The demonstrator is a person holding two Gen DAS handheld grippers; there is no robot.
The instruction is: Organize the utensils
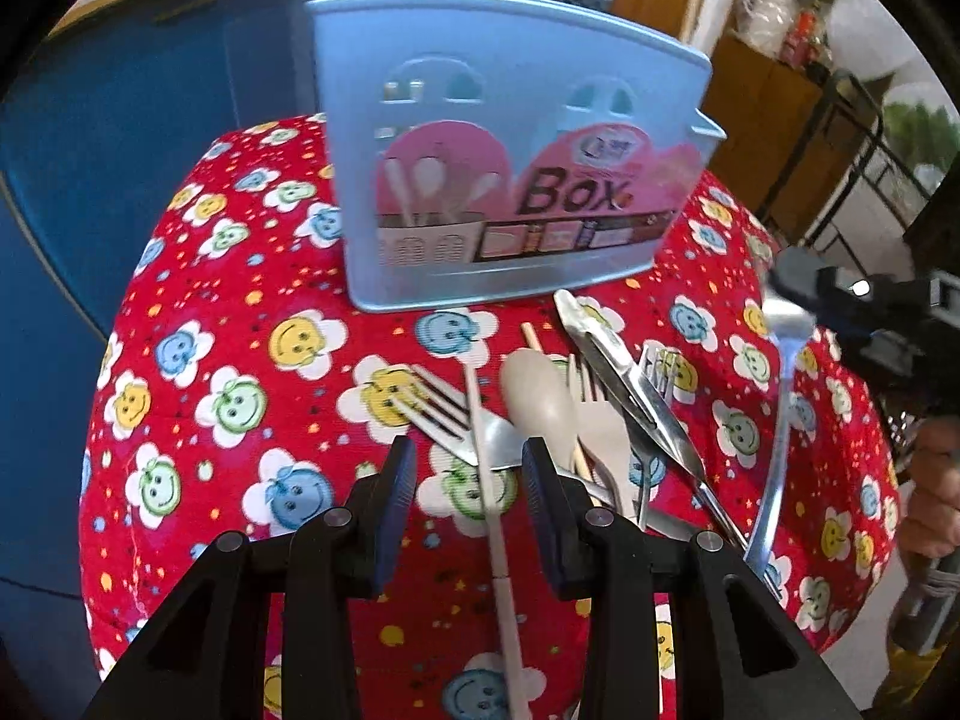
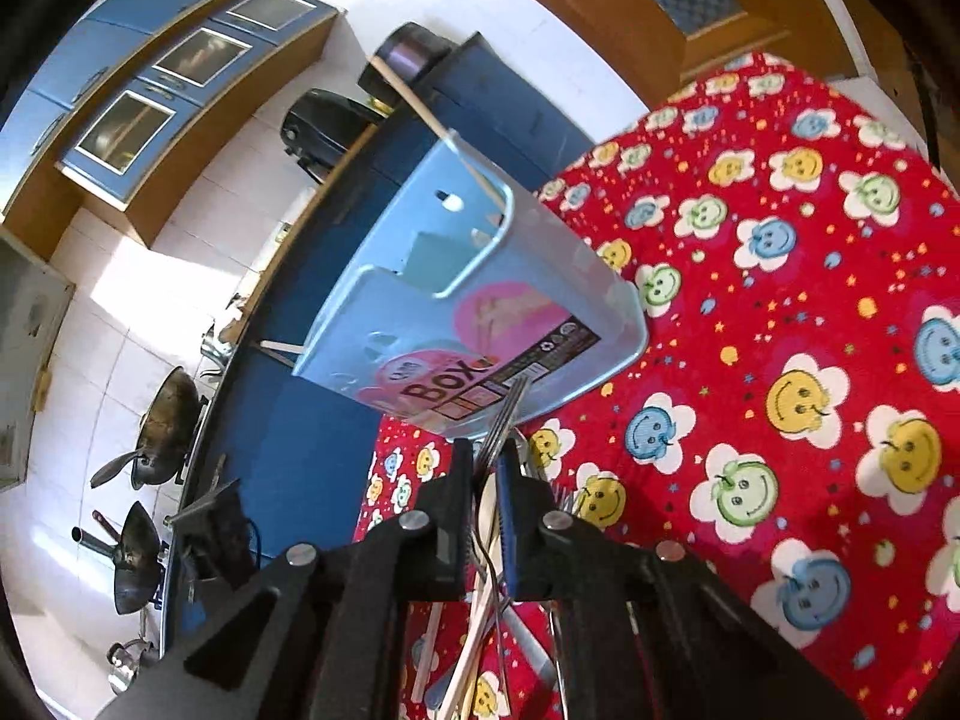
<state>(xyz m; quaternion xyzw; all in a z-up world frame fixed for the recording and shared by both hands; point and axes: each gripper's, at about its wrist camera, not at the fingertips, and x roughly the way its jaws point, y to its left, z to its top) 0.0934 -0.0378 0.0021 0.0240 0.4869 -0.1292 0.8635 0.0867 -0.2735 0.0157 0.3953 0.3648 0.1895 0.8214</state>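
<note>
A light-blue utensil box [image 1: 510, 180] labelled "Box" stands at the far side of the red smiley-flower tablecloth [image 1: 240, 360]. In front of it lies a pile: a metal fork [image 1: 438, 408], a beige spoon [image 1: 537, 396], a beige fork [image 1: 594, 414] and metal tongs [image 1: 630, 396]. My left gripper [image 1: 468, 462] hovers open over the pile, a pale chopstick [image 1: 480, 450] running between its fingers untouched. My right gripper [image 2: 483, 456] is shut on a metal fork [image 2: 507, 414], tines pointing at the box [image 2: 468, 300]. In the left wrist view this fork [image 1: 777, 420] hangs at the right.
One chopstick [image 2: 420, 102] sticks out of the box. More utensils [image 2: 480, 648] lie under the right gripper. A blue counter [image 2: 312, 420] runs behind the table, with woks [image 2: 168, 420] on a stove beyond. A person's hand [image 1: 930, 480] shows at the right edge.
</note>
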